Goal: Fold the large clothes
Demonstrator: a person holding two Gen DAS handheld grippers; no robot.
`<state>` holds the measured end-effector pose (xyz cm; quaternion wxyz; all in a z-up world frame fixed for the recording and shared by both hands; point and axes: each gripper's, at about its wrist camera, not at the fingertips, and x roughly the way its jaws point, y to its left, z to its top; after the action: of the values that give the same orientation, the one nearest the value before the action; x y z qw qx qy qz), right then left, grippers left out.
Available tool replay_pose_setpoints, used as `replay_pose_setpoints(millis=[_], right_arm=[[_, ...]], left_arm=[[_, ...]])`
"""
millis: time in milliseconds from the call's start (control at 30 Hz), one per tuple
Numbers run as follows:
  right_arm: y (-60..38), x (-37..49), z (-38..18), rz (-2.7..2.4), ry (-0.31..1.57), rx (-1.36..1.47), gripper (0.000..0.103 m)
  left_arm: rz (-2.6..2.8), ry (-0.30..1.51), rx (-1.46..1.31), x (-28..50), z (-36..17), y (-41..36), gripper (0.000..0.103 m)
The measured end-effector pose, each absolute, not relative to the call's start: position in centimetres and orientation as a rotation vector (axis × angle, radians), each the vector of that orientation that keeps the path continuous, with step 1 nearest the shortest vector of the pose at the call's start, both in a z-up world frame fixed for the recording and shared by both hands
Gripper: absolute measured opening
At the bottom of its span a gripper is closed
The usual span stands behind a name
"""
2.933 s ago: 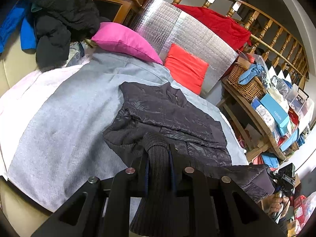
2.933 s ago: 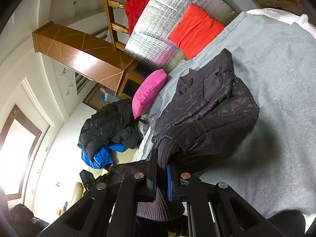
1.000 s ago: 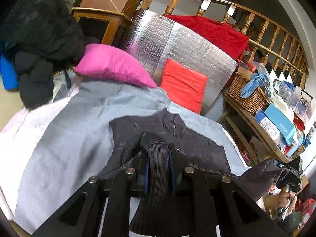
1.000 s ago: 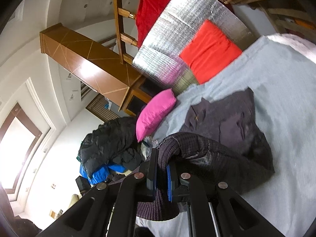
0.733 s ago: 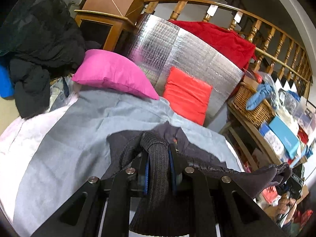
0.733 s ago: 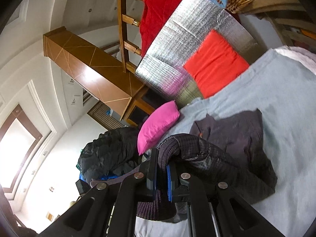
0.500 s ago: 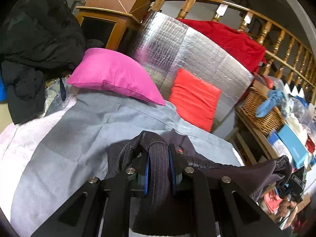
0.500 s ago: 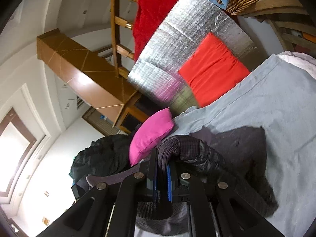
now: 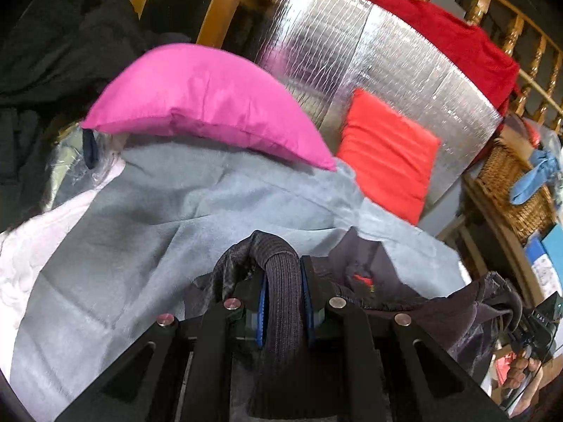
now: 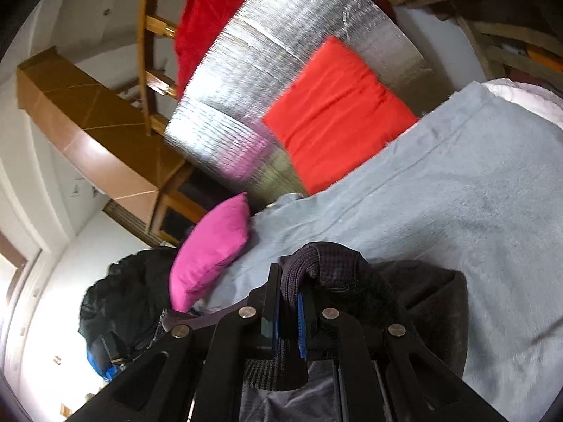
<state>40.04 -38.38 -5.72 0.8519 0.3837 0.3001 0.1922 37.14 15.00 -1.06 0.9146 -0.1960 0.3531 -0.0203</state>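
Nearest, the left claw (image 9: 283, 302) is clamped on the ribbed knit hem of a dark jacket (image 9: 387, 281), and the right claw (image 10: 289, 311) pinches the same hem further along. The jacket hangs between them, its body draped on the grey blanket (image 9: 140, 232) of the bed. It looks soft, slippery and bulky, so the sturdy ribbing seems the surest hold. Beyond, a pink pillow (image 9: 207, 105) lies. Farthest, a wicker basket (image 9: 510, 190) holds blue cloth.

No lettering reads clearly; the tiny label on the right tool (image 9: 540, 320) stays illegible
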Motion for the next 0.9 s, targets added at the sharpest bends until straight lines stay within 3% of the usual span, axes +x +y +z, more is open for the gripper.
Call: replay_pose_setpoints(millis=[333, 467, 533, 567, 600, 667, 900], right_arm=[[-38.5, 46.0, -12.7, 0.312, 0.766, 0.867, 0.008], [-39.4, 47.3, -15.7, 0.295, 0.815, 0.999, 0.011], [-39.5, 47.4, -16.1, 0.302, 0.823, 1.021, 0.019], [-39.4, 47.4, -16.1, 0.305, 0.823, 1.019, 0.028], [-39.4, 47.4, -15.8, 0.307, 0.816, 1.012, 0.045], [-39.9, 46.9, -14.6, 0.299, 0.777, 1.012, 0.080], [-41.4, 44.9, -10.8, 0.260, 0.732, 0.872, 0.082]], left_arm=[[0.003, 0.865, -0.419, 42.6, -7.5, 15.2, 0.019], [0.007, 0.899, -0.500, 43.6, -8.9, 15.9, 0.030], [-0.006, 0.909, -0.525, 43.7, -9.0, 16.1, 0.040], [-0.015, 0.902, -0.519, 43.6, -8.7, 16.1, 0.047], [0.002, 0.876, -0.499, 43.2, -8.1, 16.2, 0.053], [0.069, 0.809, -0.457, 42.3, -7.0, 16.7, 0.078], [0.100, 0.743, -0.359, 39.2, -4.7, 19.1, 0.080]])
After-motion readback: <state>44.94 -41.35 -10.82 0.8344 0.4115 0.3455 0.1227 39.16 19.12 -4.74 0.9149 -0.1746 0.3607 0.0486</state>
